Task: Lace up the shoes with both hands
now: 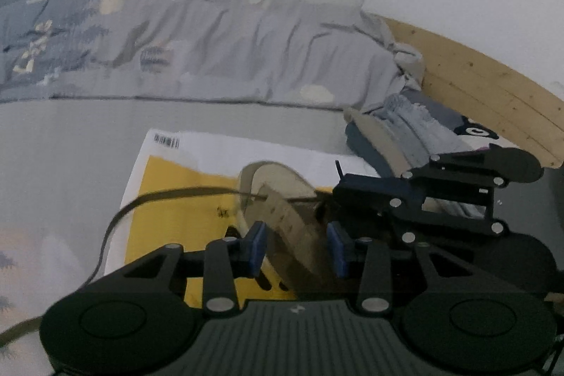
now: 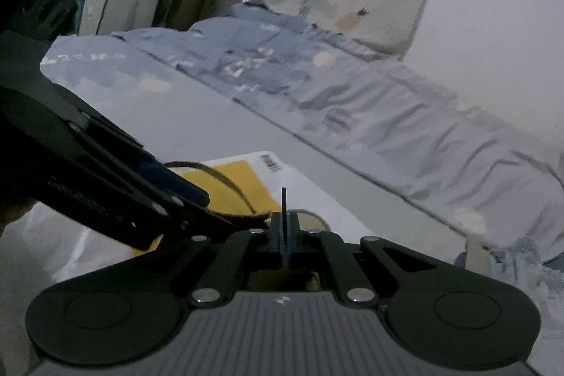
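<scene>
- Shoe (image 1: pixel 282 221) on yellow-and-white sheet (image 1: pixel 169 210) — beige, tongue between left gripper (image 1: pixel 298 249) pads, jaws apart, not pressing.
- Right gripper (image 2: pixel 284 236) — jaws clamped on dark lace tip (image 2: pixel 283 199).

Yellow-and-white sheet (image 1: pixel 169 199), rumpled blue bedding (image 1: pixel 218 51)

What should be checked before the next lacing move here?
1. Right claw shut on the lace tip: ok.
2. Left claw open, pads off the shoe: ok.
3. Shoe sits on the yellow and white sheet: ok.
4. Loose lace free of snags: cannot tell.
5. Next eyelet visible: cannot tell, too blurred.
</scene>
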{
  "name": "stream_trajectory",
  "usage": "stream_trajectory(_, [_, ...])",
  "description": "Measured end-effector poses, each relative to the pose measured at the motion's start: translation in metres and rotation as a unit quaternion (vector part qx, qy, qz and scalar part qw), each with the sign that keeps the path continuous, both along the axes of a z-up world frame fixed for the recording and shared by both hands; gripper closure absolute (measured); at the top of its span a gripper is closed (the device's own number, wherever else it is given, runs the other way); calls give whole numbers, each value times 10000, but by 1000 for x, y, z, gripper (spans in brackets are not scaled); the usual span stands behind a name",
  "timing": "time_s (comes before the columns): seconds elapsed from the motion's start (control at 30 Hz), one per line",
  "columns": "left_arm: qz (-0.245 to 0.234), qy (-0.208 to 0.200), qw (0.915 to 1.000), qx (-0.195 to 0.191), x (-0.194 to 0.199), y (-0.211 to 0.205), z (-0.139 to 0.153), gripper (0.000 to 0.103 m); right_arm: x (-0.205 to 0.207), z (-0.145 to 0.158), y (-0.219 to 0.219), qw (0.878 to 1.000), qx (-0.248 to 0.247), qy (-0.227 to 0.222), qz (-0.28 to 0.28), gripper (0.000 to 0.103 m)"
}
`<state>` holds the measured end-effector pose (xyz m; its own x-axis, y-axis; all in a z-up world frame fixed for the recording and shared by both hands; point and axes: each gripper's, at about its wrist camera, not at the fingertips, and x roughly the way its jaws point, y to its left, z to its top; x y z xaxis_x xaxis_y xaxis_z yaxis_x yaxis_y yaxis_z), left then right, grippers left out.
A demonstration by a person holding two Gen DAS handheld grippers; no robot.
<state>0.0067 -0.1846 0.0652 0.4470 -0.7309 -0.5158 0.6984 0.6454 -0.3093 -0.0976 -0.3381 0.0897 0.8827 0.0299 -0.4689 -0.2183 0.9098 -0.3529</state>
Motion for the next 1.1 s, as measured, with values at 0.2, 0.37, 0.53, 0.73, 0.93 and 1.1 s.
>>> stream_trajectory(0.2, [-152, 381, 9988, -276, 10, 5, -11, 72, 19, -7, -1, 9993, -98, 351, 128, 103])
stream_trajectory(0.37, [-186, 558, 9972, -468, 13, 10, -15, 76, 34, -14, 0, 9943, -472, 783, 545, 103])
stream_trajectory(0.53, [-168, 616, 9965, -539, 14, 12, -16, 77, 38, -26, 5, 9829, -985, 1168, 1028, 103])
stream_trajectory(0.73, [-152, 668, 9960, -582, 16, 12, -16, 78, 46, -32, 7, 9748, -1362, 1250, 1248, 103])
stream_trajectory(0.93, [-135, 702, 9957, -594, 16, 12, -14, 78, 50, -36, 13, 9655, -1735, 1291, 1451, 103])
stream_trajectory(1.1, [-131, 717, 9955, -606, 16, 12, -14, 78, 55, -38, 14, 9628, -1820, 1297, 1521, 103])
